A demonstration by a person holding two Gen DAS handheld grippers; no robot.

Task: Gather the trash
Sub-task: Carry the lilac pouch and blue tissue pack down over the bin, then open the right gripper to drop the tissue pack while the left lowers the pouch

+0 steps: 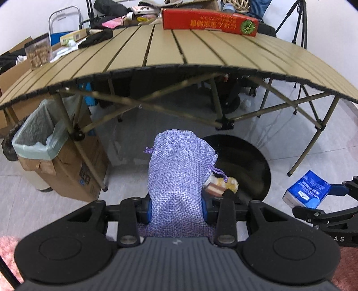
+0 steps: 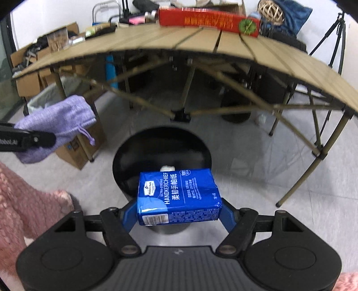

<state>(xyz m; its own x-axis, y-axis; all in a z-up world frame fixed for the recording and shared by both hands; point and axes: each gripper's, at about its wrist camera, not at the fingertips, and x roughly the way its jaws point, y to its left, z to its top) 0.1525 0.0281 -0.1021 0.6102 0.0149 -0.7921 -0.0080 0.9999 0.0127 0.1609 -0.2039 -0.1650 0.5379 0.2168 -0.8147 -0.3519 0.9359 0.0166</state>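
Observation:
My left gripper (image 1: 176, 211) is shut on a purple woven drawstring pouch (image 1: 179, 174) and holds it up above the near left rim of a round black bin (image 1: 250, 163) on the floor. A small yellow and brown item (image 1: 220, 185) lies in the bin beside the pouch. My right gripper (image 2: 179, 212) is shut on a blue handkerchief tissue pack (image 2: 179, 197) and holds it over the near part of the black bin (image 2: 161, 147). The pouch (image 2: 58, 120) and the left gripper also show at the left of the right wrist view. The tissue pack (image 1: 306, 190) shows at the right of the left wrist view.
A tan slatted folding table (image 1: 179, 51) stands beyond the bin, with a long red box (image 1: 208, 22) and clutter on it. A lined waste bin (image 1: 38, 138) and a cardboard box (image 1: 78, 165) stand by the table's left leg. A tripod (image 1: 297, 20) stands at back right.

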